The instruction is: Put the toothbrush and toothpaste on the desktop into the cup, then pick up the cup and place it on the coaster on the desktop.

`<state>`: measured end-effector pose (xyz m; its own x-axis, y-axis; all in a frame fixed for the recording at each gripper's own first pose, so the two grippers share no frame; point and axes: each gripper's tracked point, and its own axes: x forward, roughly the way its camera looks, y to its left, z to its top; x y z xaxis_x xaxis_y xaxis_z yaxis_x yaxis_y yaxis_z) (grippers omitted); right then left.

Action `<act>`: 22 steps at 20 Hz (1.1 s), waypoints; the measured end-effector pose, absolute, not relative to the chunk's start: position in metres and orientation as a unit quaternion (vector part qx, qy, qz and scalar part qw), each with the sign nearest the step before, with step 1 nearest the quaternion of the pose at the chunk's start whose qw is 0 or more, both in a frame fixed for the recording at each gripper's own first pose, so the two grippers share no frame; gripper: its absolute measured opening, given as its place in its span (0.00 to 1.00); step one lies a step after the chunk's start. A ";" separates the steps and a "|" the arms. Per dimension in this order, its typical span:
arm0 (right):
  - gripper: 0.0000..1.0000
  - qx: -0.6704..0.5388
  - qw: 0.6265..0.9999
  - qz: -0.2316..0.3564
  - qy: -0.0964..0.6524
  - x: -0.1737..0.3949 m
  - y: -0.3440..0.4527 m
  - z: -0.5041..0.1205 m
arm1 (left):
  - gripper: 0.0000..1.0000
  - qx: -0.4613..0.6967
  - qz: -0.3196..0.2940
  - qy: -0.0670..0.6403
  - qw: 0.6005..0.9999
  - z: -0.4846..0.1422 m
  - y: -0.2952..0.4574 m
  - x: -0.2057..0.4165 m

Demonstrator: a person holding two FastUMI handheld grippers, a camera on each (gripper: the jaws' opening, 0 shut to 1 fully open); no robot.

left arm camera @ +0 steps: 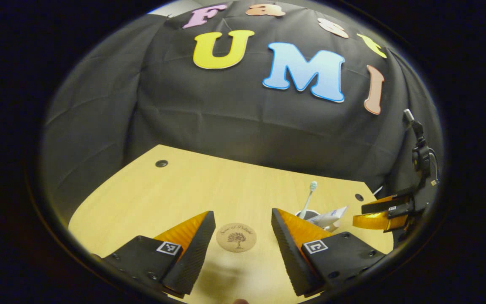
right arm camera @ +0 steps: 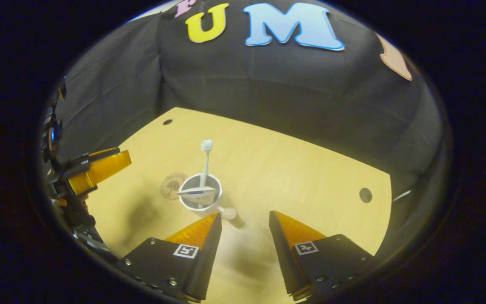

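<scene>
- Pale wood counter (right arm camera: 293,169) carries a white cup (right arm camera: 201,195), ahead of the right tool (right arm camera: 243,230) and a little to its left.
- Inside the cup, the toothbrush (right arm camera: 205,162) stands bristles up and the toothpaste (right arm camera: 196,194) leans across the rim, so the loading step looks done.
- Right tool's fingers are spread and hold nothing, near the cup, likely so it can grip it next.
- Round cork coaster (left arm camera: 236,237) lies bare just ahead of the left tool (left arm camera: 243,236), between its spread, empty fingers.
- Cup sits just beside the coaster, not yet on it.
</scene>
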<state>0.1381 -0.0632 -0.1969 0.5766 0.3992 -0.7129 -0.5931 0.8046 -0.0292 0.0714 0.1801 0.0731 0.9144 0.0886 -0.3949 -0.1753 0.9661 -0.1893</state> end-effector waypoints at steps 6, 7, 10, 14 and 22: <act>0.66 -0.222 0.816 0.351 0.402 0.140 -0.052 -0.202 | 0.91 -0.124 0.131 0.197 0.964 0.072 0.232 0.038; 0.65 -0.234 0.804 0.360 0.411 0.141 -0.050 -0.202 | 0.91 -0.127 0.142 0.198 0.962 0.071 0.240 0.031; 0.65 -0.267 0.773 0.377 0.435 0.149 -0.046 -0.212 | 0.91 -0.134 0.170 0.202 0.955 0.067 0.261 0.014; 0.65 -0.293 0.744 0.388 0.458 0.154 -0.042 -0.237 | 0.90 -0.136 0.203 0.208 0.947 0.062 0.285 -0.008; 0.46 -0.320 0.716 0.397 0.477 0.160 -0.028 -0.270 | 0.91 -0.140 0.245 0.216 0.935 0.055 0.318 -0.038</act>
